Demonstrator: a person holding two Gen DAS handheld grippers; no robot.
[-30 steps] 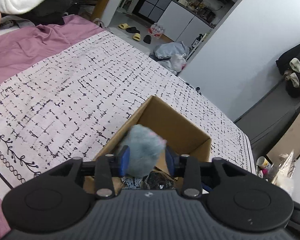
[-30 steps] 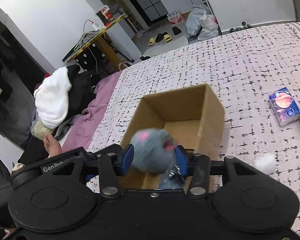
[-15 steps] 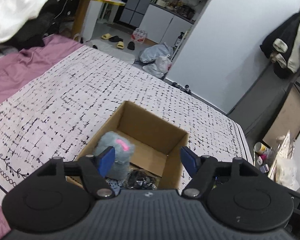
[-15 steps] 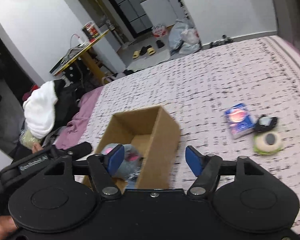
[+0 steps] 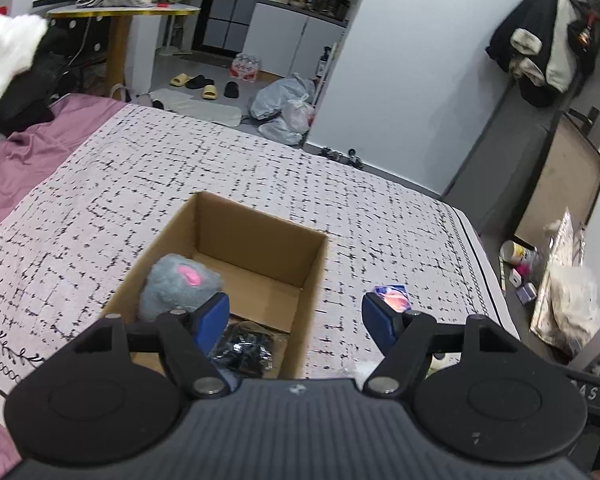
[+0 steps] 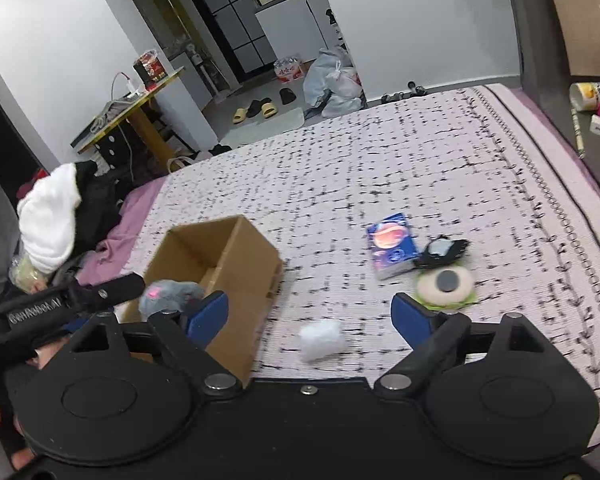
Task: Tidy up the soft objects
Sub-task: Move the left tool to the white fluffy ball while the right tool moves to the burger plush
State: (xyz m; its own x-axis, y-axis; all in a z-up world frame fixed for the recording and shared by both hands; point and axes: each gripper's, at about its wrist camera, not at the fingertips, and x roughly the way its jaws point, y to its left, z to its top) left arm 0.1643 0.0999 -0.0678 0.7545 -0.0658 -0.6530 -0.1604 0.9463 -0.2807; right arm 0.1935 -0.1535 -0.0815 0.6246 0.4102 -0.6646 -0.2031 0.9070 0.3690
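Observation:
An open cardboard box (image 5: pixel 308 264) (image 6: pixel 236 256) stands on the patterned bedspread. A grey plush toy with a pink patch (image 5: pixel 178 286) (image 6: pixel 168 294) lies inside it at the left, beside a crumpled black item (image 5: pixel 246 350). My left gripper (image 5: pixel 296 316) is open and empty above the box's near right part. My right gripper (image 6: pixel 310 314) is open and empty, to the right of the box. On the bed lie a white fluffy ball (image 6: pixel 320 338), a blue tissue pack (image 6: pixel 392 250) (image 5: pixel 392 296), a black soft item (image 6: pixel 444 250) and a round green-and-cream plush (image 6: pixel 446 286).
Pink bedding (image 5: pixel 32 152) with a white and black clothes pile (image 6: pixel 56 216) lies at the left. The bed's right edge (image 5: pixel 476 248) drops to a cluttered floor. A yellow table (image 5: pixel 120 16), slippers and bags stand beyond the far edge.
Both grippers opened and let go of the grey plush, which dropped into the box. The right gripper then swung right toward the loose items; the left drew back and up.

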